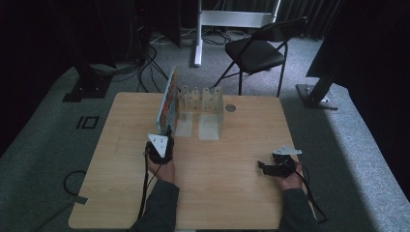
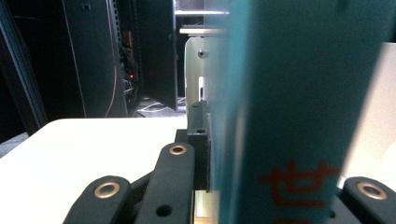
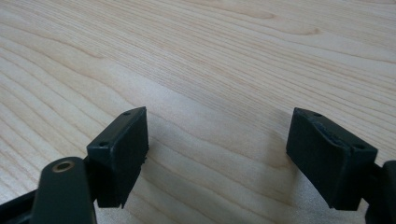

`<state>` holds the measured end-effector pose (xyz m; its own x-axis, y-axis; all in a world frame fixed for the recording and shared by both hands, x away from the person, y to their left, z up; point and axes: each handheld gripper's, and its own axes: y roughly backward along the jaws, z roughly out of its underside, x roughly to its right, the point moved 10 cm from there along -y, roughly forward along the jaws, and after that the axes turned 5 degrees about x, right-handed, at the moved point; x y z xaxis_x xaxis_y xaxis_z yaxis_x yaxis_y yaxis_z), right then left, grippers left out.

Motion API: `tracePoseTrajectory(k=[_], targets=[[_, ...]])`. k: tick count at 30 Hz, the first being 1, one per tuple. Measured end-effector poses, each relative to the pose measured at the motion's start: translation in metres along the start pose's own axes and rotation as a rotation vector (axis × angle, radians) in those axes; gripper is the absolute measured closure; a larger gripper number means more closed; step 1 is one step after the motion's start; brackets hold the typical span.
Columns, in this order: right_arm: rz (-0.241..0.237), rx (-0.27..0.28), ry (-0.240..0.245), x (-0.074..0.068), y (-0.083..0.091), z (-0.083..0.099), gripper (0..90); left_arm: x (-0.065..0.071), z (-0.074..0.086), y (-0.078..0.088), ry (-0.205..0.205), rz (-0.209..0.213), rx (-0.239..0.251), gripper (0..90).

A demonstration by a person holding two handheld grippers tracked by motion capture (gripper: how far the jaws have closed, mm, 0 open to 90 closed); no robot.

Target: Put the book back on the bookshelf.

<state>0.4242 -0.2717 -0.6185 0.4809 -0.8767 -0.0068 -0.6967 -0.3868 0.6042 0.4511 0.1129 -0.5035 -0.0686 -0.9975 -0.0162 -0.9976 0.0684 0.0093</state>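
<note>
A thin book [image 1: 168,100] with a colourful cover stands upright on the table, at the left end of a white slotted rack [image 1: 212,112]. My left gripper [image 1: 167,130] is shut on the book's near edge. In the left gripper view the teal spine of the book [image 2: 299,93], with red characters on it, stands between the jaws, and the left pad [image 2: 200,135] presses against it. My right gripper [image 1: 261,167] rests low over the table at the right, pointing left. Its jaws [image 3: 217,149] stand open over bare wood with nothing between them.
The wooden table [image 1: 227,188] has a round grommet [image 1: 230,108] just right of the rack. A black folding chair [image 1: 256,48] and a white stand [image 1: 198,34] are on the floor beyond the far edge. Cables trail from both grippers toward the near edge.
</note>
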Motion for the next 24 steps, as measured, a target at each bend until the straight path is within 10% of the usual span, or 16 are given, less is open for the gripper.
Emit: tracePoseTrajectory(k=[24], targets=[[0.000, 0.000, 0.001, 0.0000, 0.0000, 0.0001, 20.7, -0.0039, 0.0073, 0.0048, 0.020, 0.006, -0.009, 80.3]])
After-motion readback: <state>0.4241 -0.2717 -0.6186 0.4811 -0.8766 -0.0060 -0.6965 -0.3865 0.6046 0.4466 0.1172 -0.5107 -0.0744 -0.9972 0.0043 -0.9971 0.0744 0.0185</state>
